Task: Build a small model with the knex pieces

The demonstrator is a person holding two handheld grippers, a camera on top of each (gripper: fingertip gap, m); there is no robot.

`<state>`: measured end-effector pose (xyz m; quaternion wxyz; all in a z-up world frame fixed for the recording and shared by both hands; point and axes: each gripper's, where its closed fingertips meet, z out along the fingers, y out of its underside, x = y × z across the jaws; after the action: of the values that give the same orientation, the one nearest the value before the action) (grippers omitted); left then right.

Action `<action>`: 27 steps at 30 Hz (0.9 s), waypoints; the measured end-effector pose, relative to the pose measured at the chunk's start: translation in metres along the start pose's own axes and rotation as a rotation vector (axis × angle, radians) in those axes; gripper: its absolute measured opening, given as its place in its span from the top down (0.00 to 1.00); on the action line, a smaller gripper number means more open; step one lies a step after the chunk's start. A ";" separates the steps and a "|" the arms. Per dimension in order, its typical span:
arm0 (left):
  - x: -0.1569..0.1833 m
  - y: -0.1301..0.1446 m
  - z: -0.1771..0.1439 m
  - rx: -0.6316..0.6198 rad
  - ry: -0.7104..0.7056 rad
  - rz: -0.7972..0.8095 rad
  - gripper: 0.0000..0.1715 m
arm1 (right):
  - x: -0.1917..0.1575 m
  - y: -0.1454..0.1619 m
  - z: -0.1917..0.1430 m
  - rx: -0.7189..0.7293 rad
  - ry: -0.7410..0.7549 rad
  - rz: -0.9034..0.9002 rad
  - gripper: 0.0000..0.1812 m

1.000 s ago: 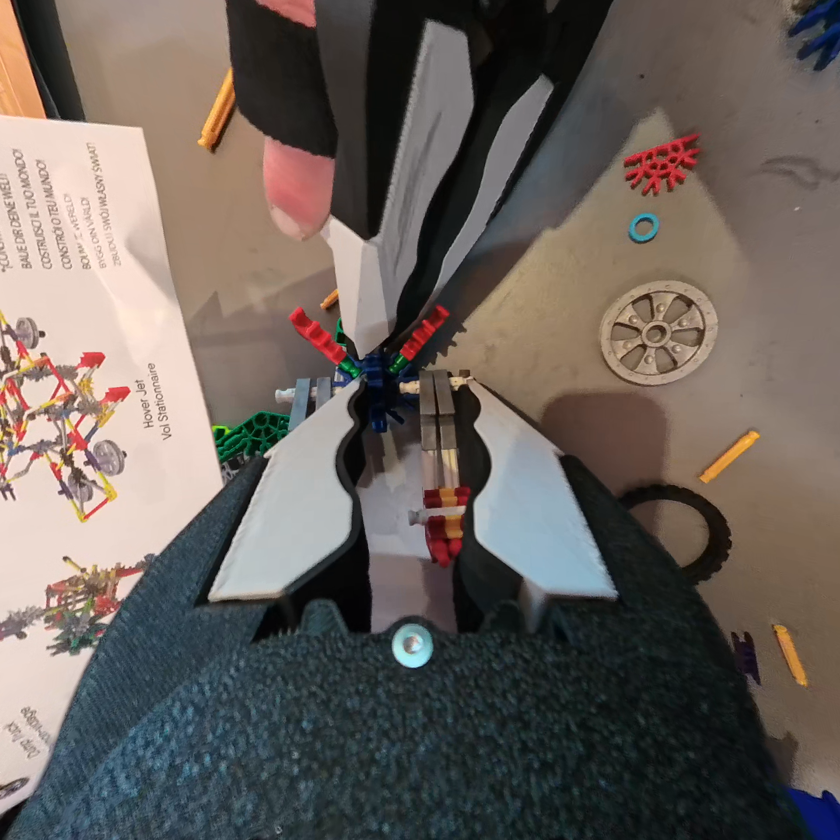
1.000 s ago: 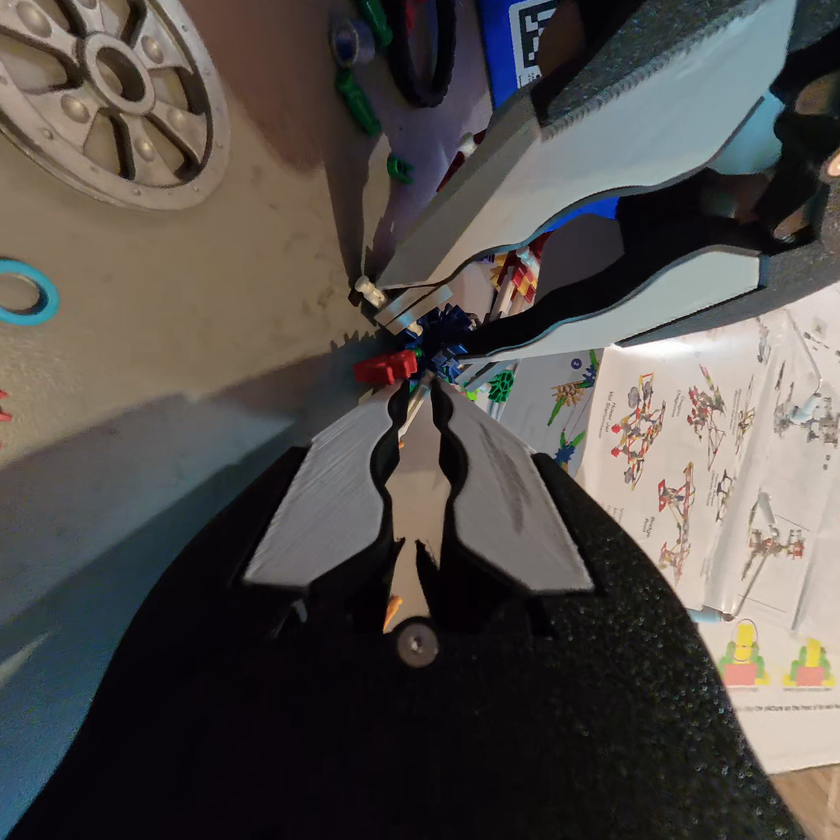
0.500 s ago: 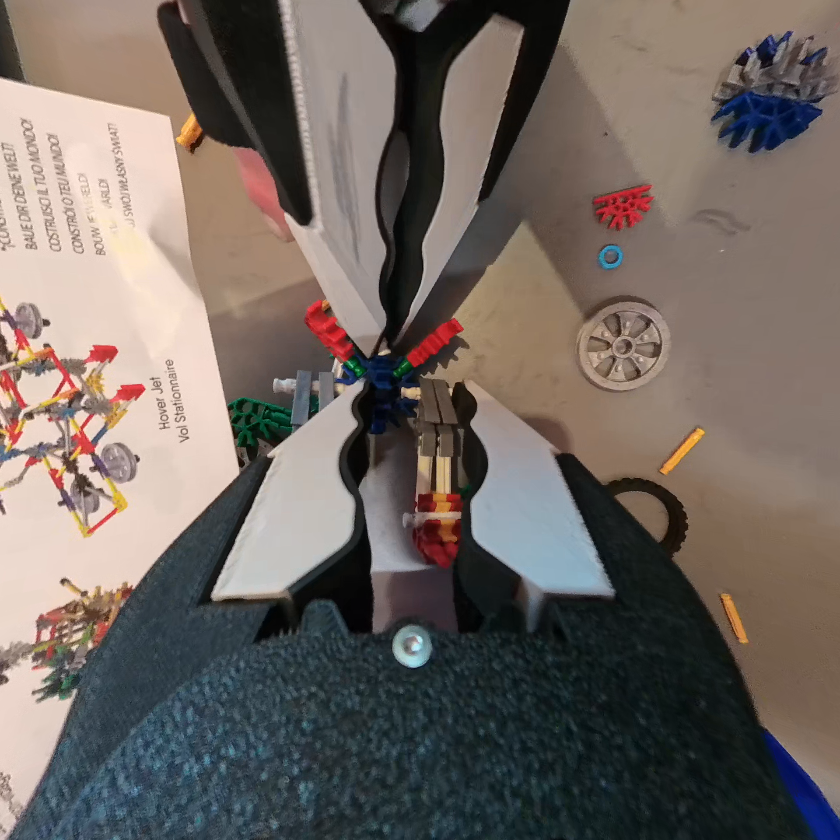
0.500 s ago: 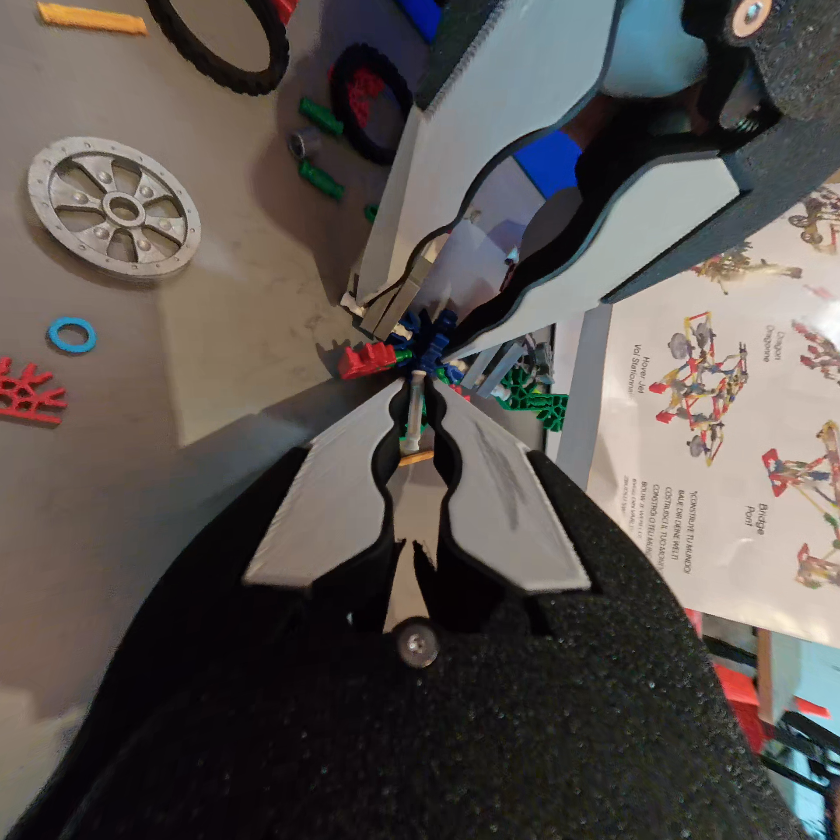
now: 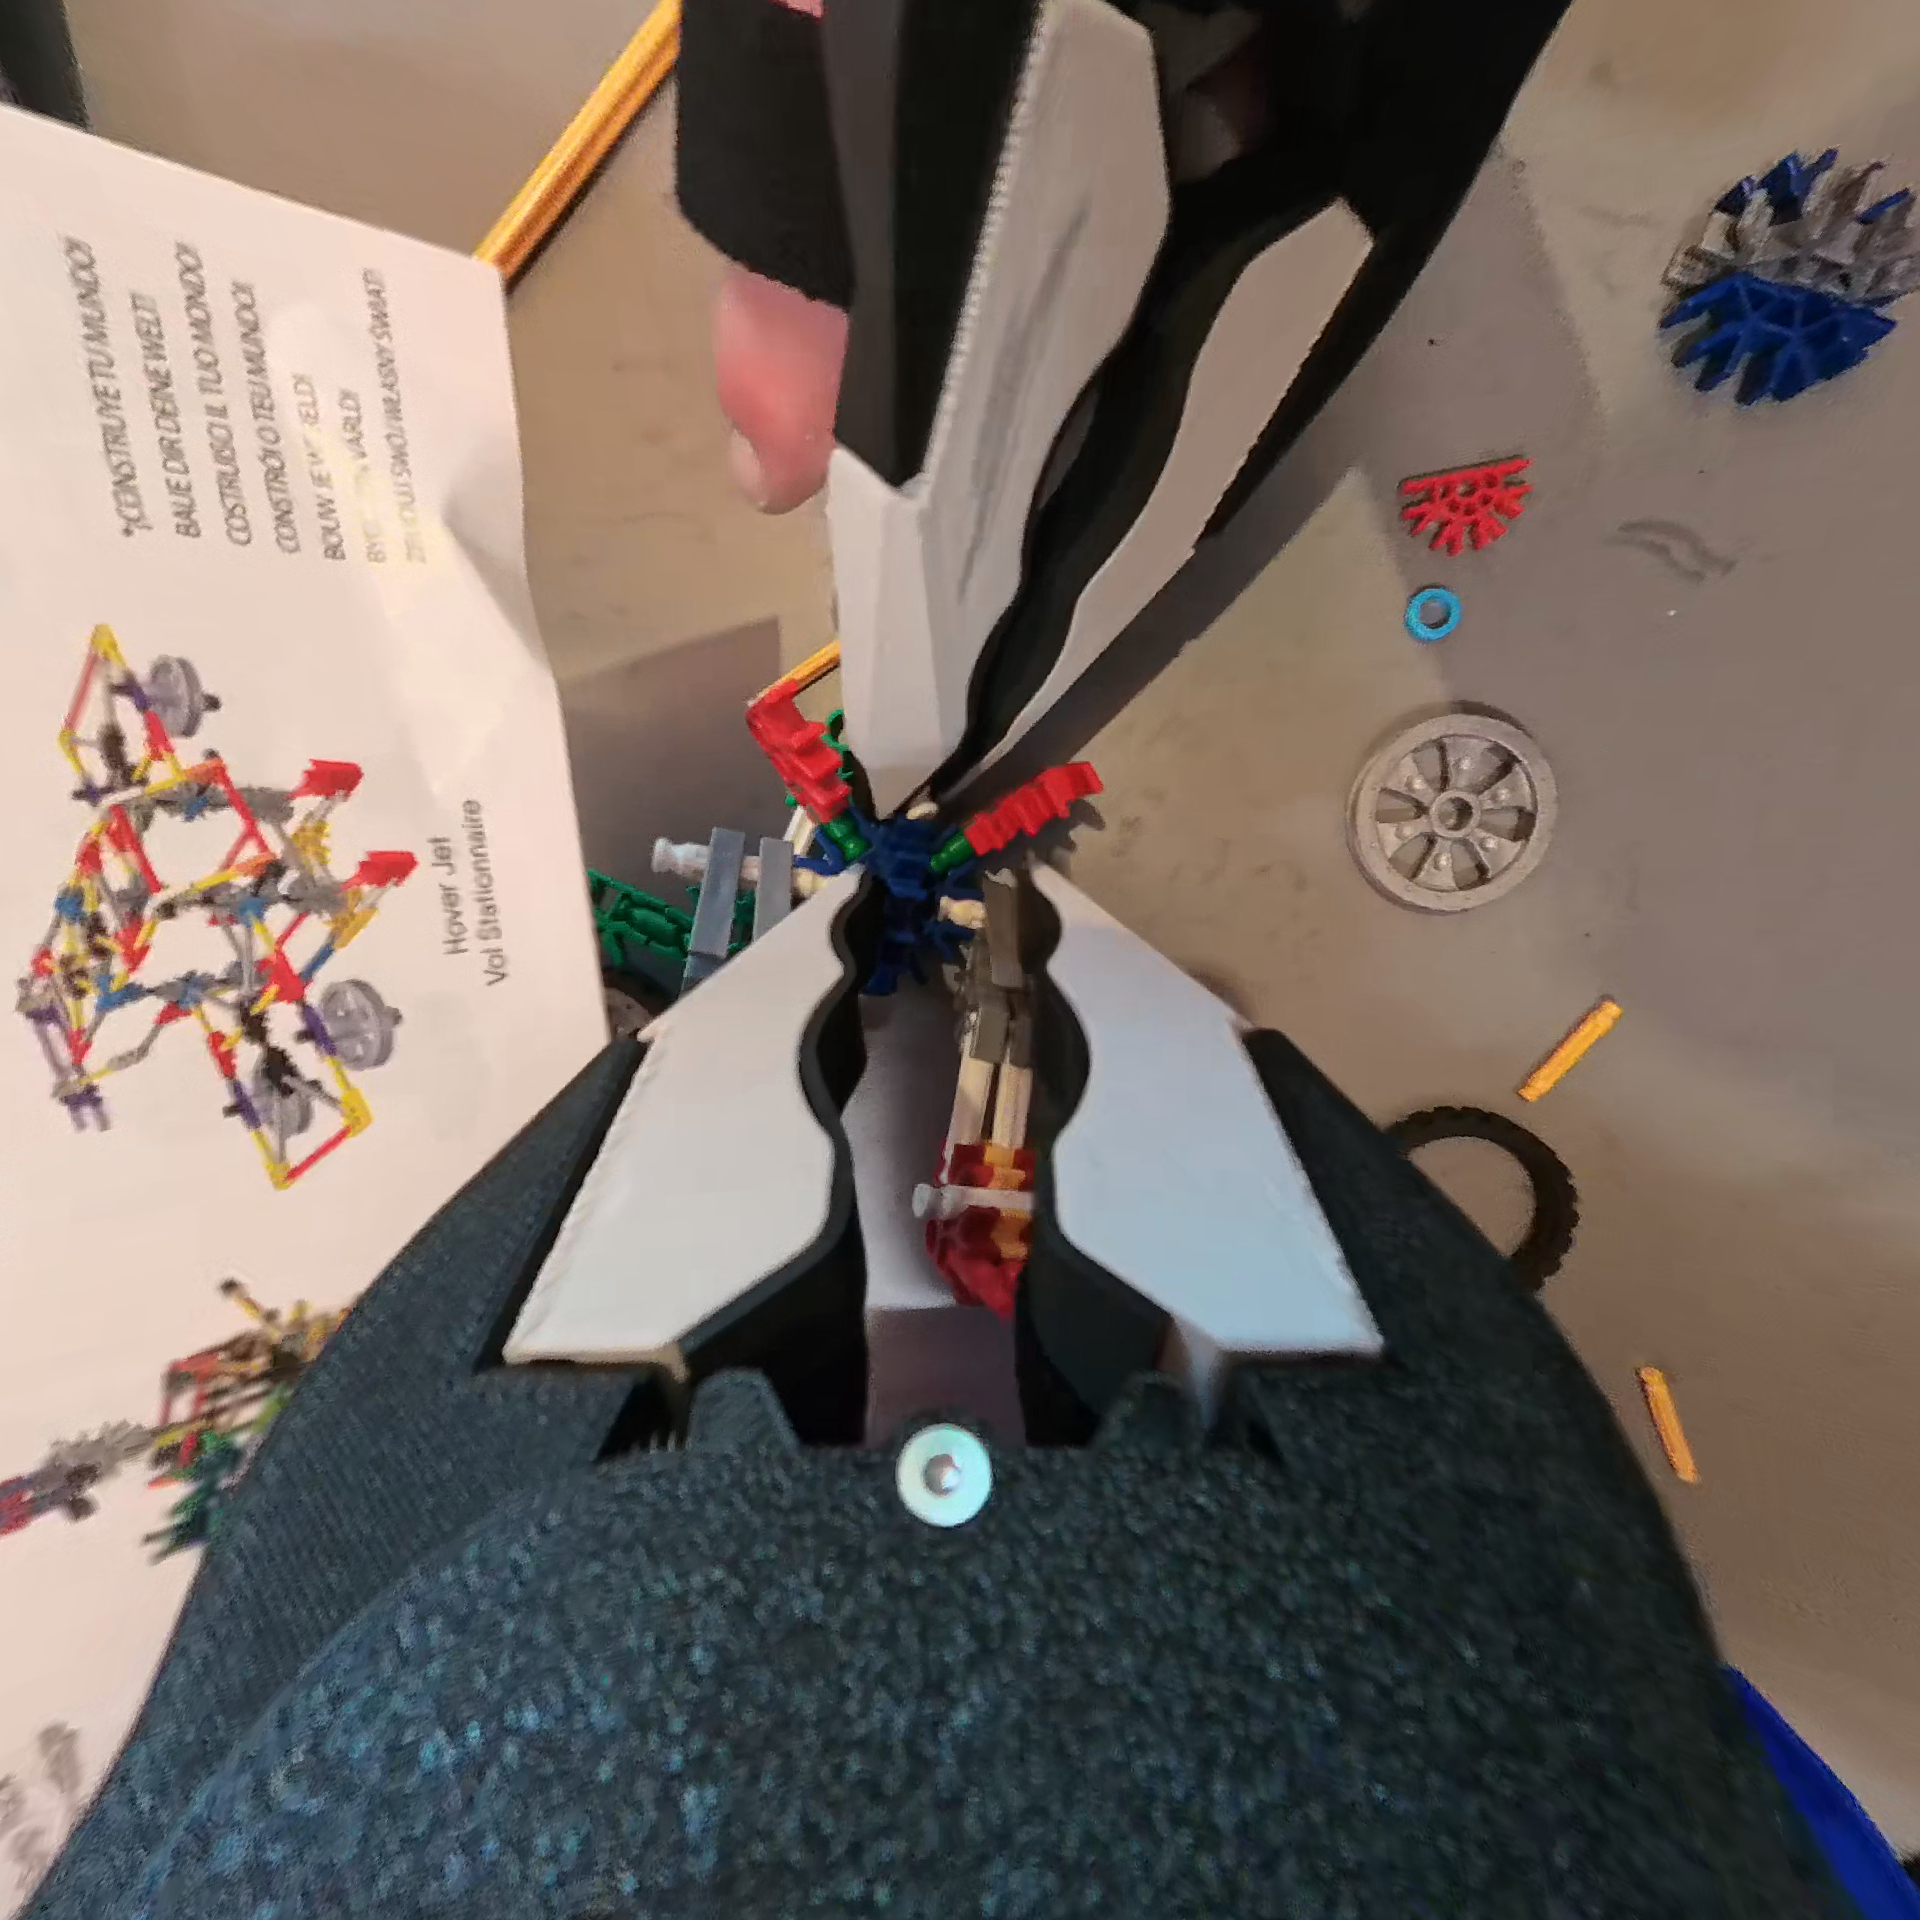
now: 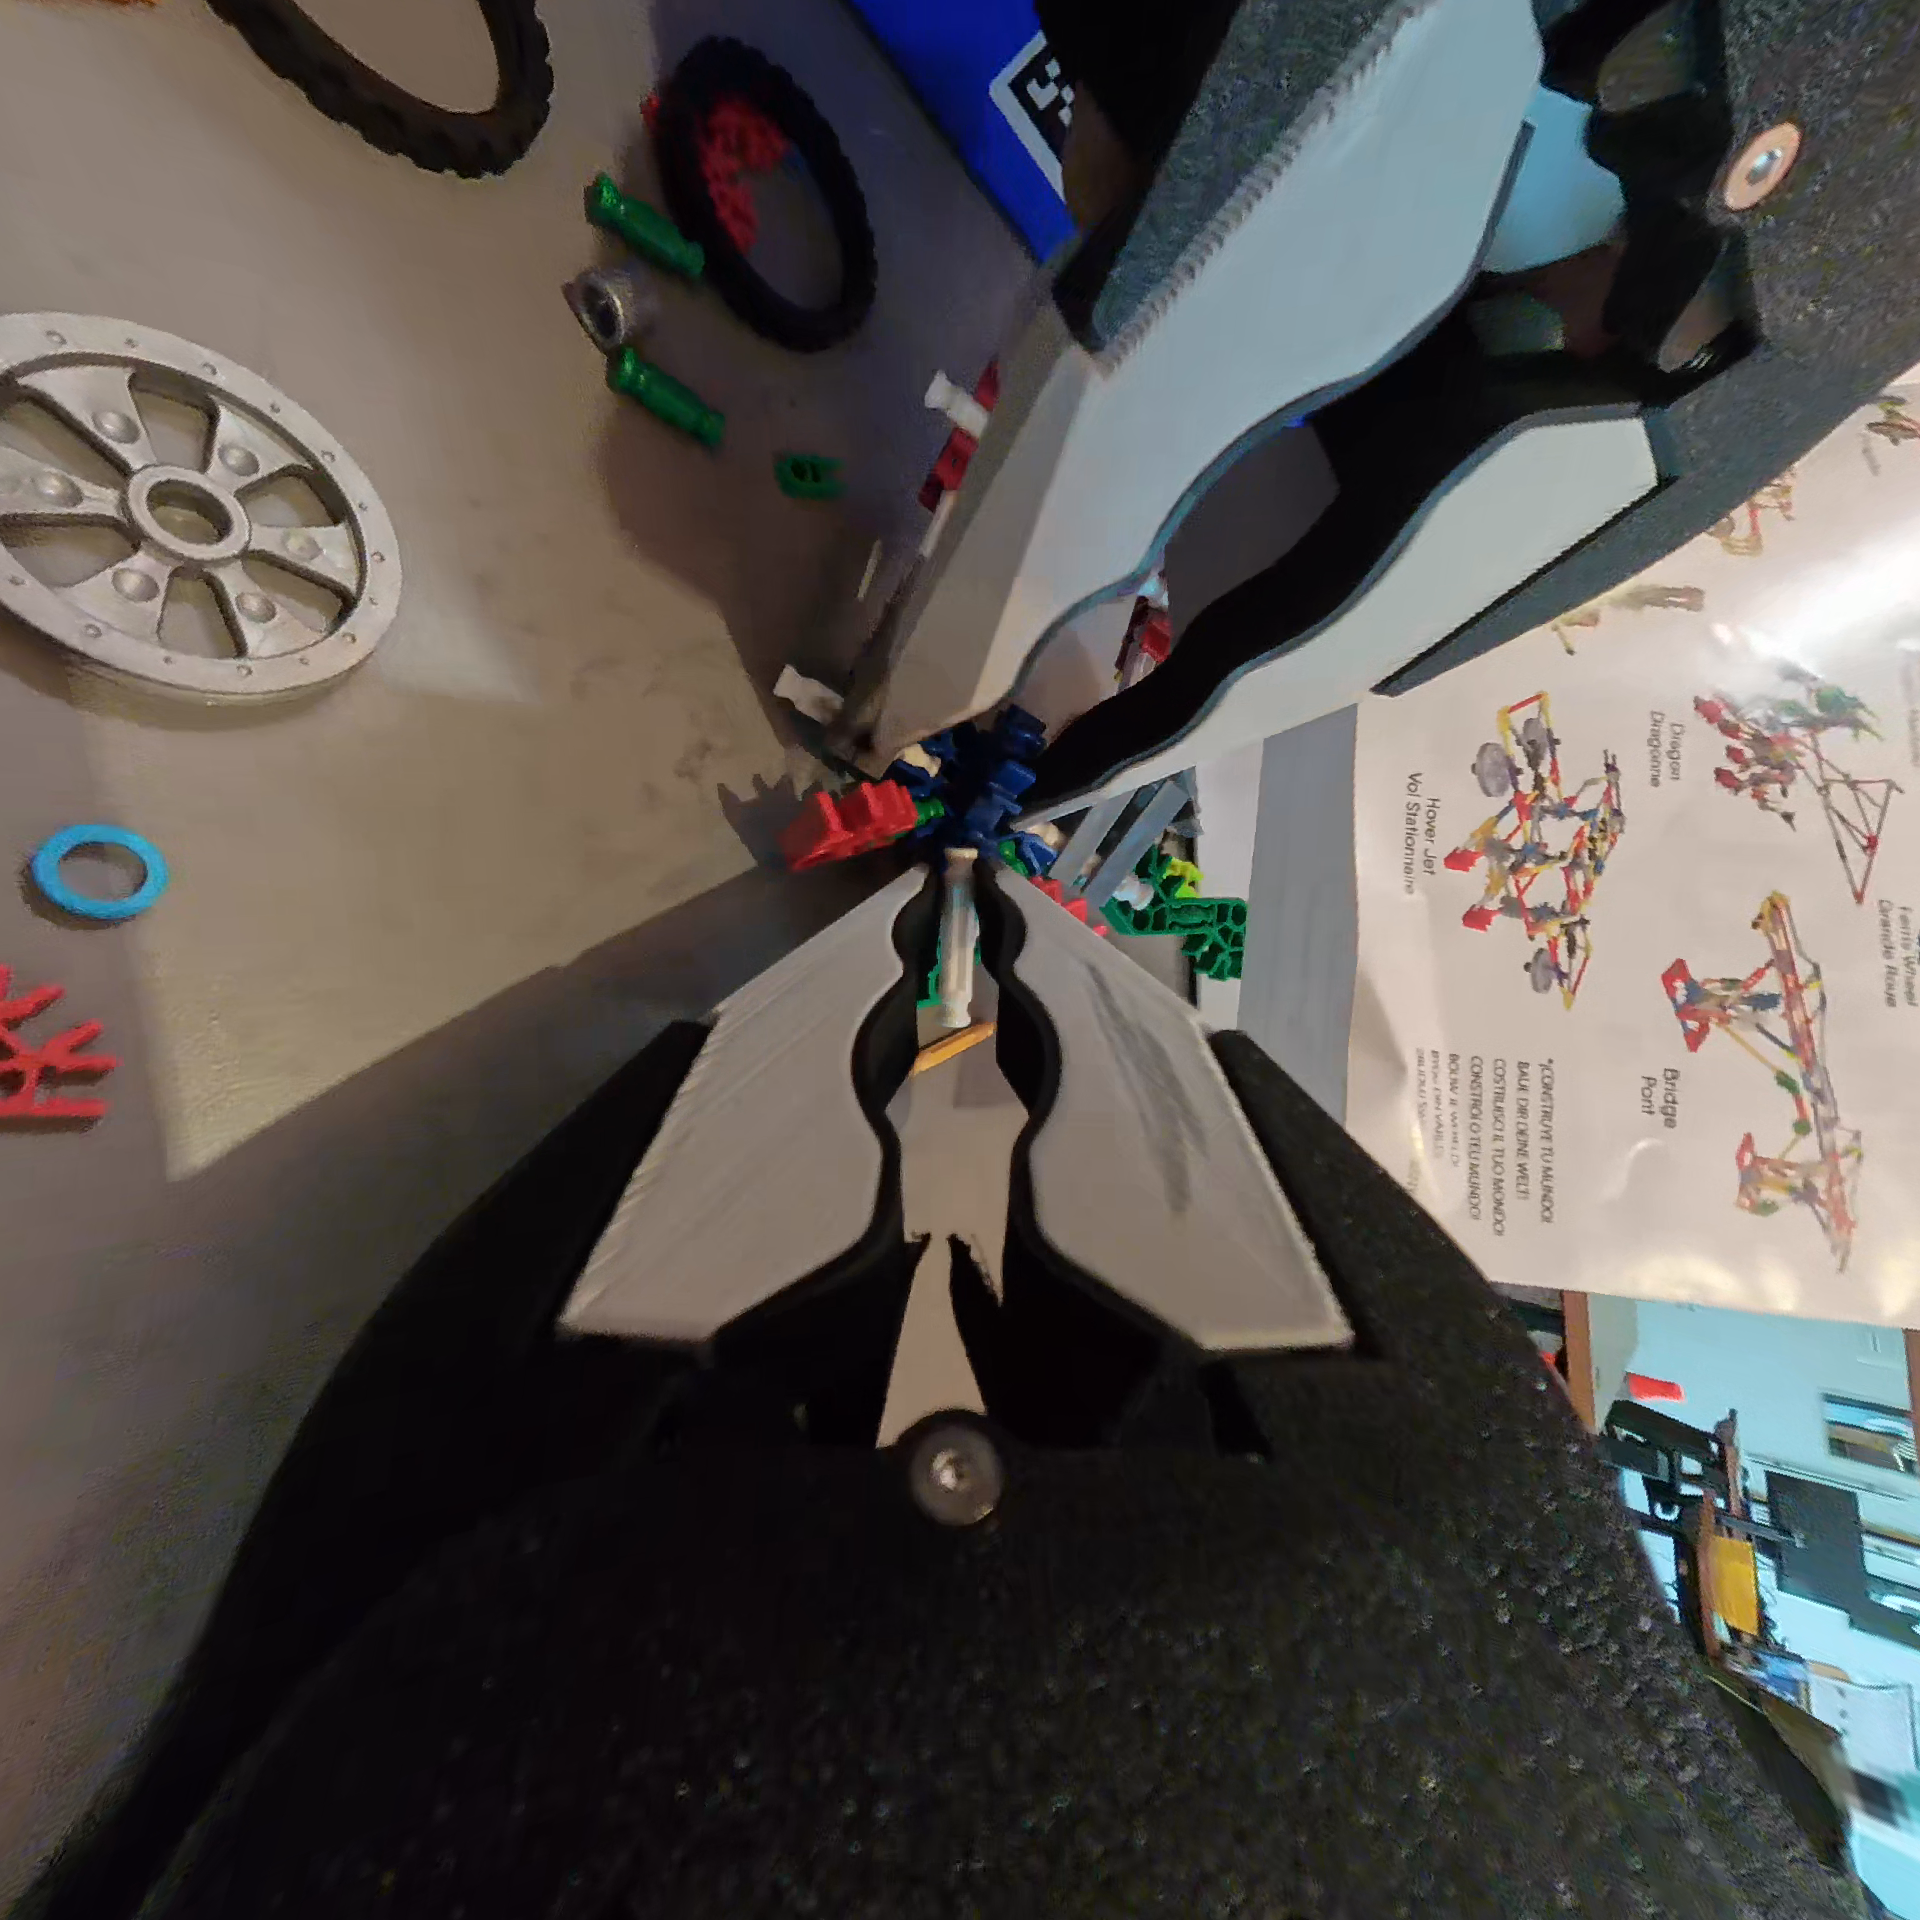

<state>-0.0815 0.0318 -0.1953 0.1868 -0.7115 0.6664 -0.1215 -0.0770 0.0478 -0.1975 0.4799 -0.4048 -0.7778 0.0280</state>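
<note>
**Both grippers meet at the blue hub**

My left gripper point(image 5: 940, 883) is clamped on the toy assembly point(image 5: 992, 1049), bracing its blue snowflake connector point(image 5: 904, 883) above the table point(image 5: 1714, 935). My right gripper point(image 6: 961, 883) pinches a white rod point(image 6: 958, 935) lengthwise, its tip lined up against that connector, so both tools point at one joint. The silver wheel point(image 5: 1451, 810) and instruction sheet point(image 5: 260, 727) lie off to either side.

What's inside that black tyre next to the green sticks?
A red toothed piece sits inside the black tyre, filling part of the ring. Grey table shows through the rest. What lies beneath the red piece is hidden.
</note>
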 end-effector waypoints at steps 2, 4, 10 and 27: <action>-0.006 0.000 0.000 -0.001 -0.022 -0.008 0.92 | 0.000 0.000 0.000 0.007 -0.006 0.017 0.97; -0.009 0.000 0.000 -0.004 -0.021 -0.025 0.95 | 0.001 0.000 -0.001 0.021 -0.012 0.030 0.97; -0.011 -0.001 0.000 -0.007 -0.025 -0.034 0.96 | 0.005 0.002 -0.003 0.046 -0.035 0.146 0.97; -0.008 -0.006 0.002 0.010 -0.058 -0.017 0.96 | 0.004 0.007 -0.007 0.086 -0.118 0.252 0.93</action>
<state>-0.0761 0.0405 -0.1935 0.2087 -0.7194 0.6541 -0.1057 -0.0681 0.0528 -0.1946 0.4430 -0.4758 -0.7459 0.1451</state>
